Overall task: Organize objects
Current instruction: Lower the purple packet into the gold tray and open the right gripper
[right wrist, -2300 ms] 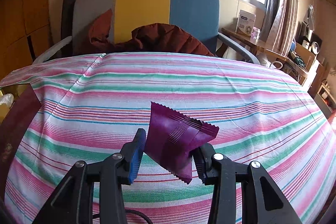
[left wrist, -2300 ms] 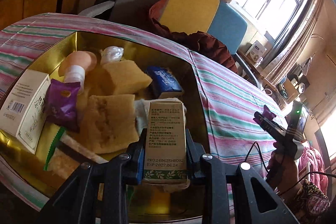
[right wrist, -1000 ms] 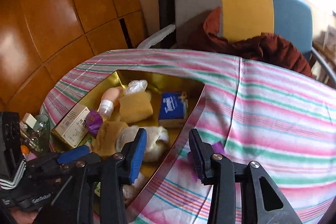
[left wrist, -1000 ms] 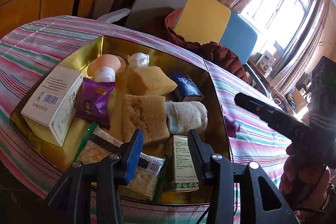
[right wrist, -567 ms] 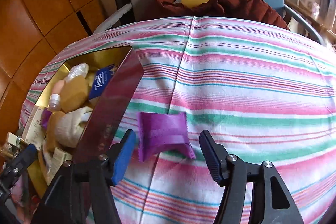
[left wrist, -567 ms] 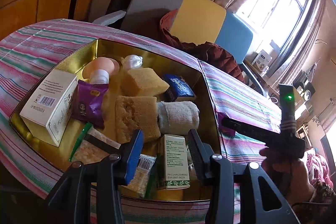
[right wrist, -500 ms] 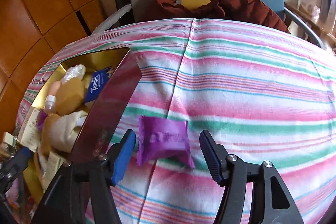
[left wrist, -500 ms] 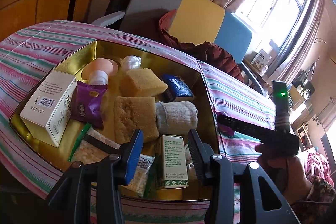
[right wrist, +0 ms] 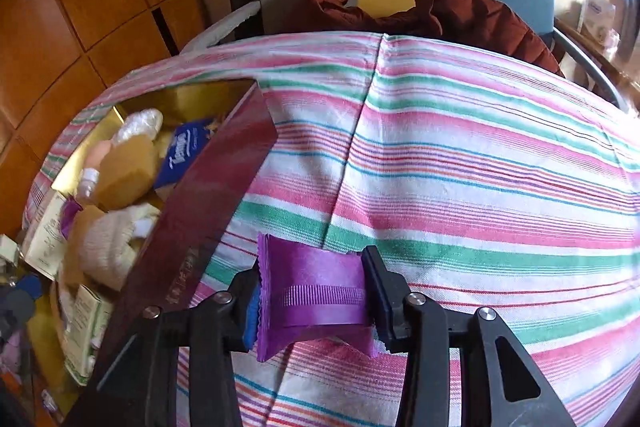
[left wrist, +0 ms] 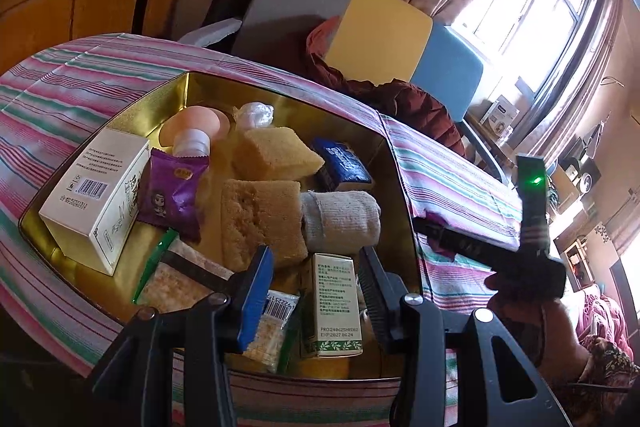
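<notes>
A striped tablecloth (right wrist: 460, 155) covers the table; on it sits a gold-lined tin (left wrist: 160, 99) with dark red outer walls, full of boxes, sponges and packets. Just beside the tin's right wall, a purple packet (right wrist: 316, 297) lies on the cloth, its long axis running across between the jaws. The right gripper (right wrist: 314, 301) has just been closing and now presses both pads on the packet's ends. The left gripper (left wrist: 316, 279) hovers over the tin, jaws partly open, holding nothing.

Both grippers: black plastic finger arms with triangular cutouts, silver screws at the pivots, blue ribbed pads (left wrist: 256, 291). Right gripper (left wrist: 434, 233) body carries a lit green LED. Floral-patterned sleeve (left wrist: 604, 359) at the right wrist.
</notes>
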